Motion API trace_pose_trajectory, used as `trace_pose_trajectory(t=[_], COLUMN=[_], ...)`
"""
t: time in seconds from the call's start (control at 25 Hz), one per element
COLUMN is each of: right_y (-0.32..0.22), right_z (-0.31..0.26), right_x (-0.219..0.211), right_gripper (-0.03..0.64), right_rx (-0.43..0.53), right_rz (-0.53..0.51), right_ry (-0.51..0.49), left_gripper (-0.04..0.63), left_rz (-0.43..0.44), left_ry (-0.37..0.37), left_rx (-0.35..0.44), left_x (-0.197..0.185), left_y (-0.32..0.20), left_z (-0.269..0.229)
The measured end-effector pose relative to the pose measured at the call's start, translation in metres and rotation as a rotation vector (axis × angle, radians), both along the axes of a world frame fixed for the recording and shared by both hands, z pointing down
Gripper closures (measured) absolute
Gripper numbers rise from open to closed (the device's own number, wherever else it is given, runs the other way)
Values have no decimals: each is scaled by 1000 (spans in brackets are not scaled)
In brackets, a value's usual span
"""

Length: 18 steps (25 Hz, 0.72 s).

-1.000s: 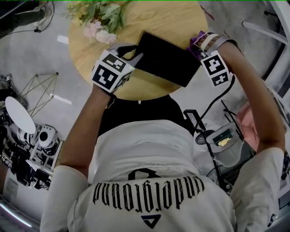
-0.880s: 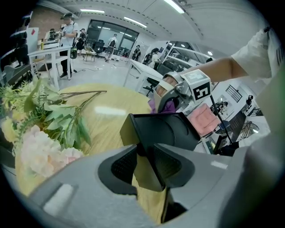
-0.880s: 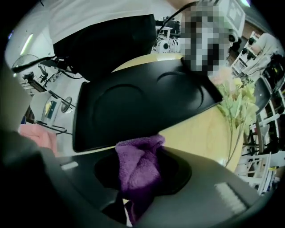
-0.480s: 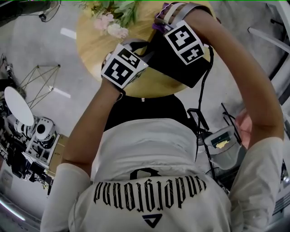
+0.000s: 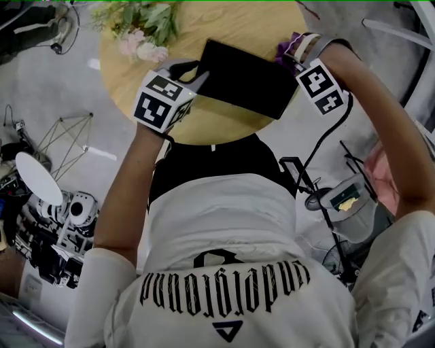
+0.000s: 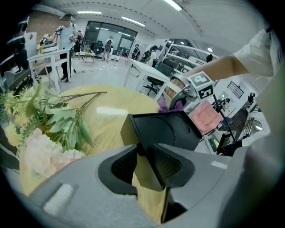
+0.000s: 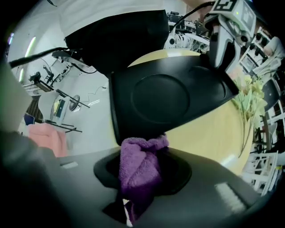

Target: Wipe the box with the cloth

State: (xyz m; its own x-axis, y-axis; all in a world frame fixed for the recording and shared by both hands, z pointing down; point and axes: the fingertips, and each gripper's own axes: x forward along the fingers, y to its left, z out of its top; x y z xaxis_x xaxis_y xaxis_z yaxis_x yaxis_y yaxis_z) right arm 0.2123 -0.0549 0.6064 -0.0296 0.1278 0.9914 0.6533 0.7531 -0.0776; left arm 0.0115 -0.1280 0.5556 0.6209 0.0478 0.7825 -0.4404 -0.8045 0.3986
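While left gripper [image 6: 144, 165] jaws clench a corner wall of the black box [image 5: 241, 78], box sits at near edge of round surface [image 5: 231, 20], braced. Right gripper [image 7: 141, 173] jaws grasp purple cloth [image 7: 139, 162], wad protruding fwd, at box's opp. end, appears in contact w/ rim. Judgement: left grip anchors box so wiping strokes don't shove it. Flowers [image 5: 146, 30] at far-left edge, apart from box.

Two grippers: the left gripper [image 5: 192, 72] and the right gripper [image 5: 296, 56] (one marker cube each). One black box [image 5: 238, 78], one purple cloth [image 7: 140, 167], one round table [image 5: 238, 20], seemingly one flower bunch [image 5: 143, 27], its stems too tangled to count.
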Motion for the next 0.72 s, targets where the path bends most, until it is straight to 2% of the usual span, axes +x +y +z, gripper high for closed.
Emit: trace_pose_trajectory(t=[0.12, 0.28, 0.52, 0.72], right_y=[19, 19, 25, 33], right_z=[1, 7, 7, 0], right_x=[18, 13, 9, 2], right_gripper=[495, 494, 489, 489], right_rx=[-11, 88, 190, 227], right_rz=[158, 409, 1013, 1410], right_ry=[-12, -63, -167, -231], left_gripper=[466, 469, 472, 476], left_rz=[5, 8, 7, 6], left_ry=[-10, -28, -41, -48], left_rx=[1, 20, 36, 31], left_x=[-1, -2, 0, -6], left_y=[-2, -3, 0, -3], left_z=[5, 8, 8, 8])
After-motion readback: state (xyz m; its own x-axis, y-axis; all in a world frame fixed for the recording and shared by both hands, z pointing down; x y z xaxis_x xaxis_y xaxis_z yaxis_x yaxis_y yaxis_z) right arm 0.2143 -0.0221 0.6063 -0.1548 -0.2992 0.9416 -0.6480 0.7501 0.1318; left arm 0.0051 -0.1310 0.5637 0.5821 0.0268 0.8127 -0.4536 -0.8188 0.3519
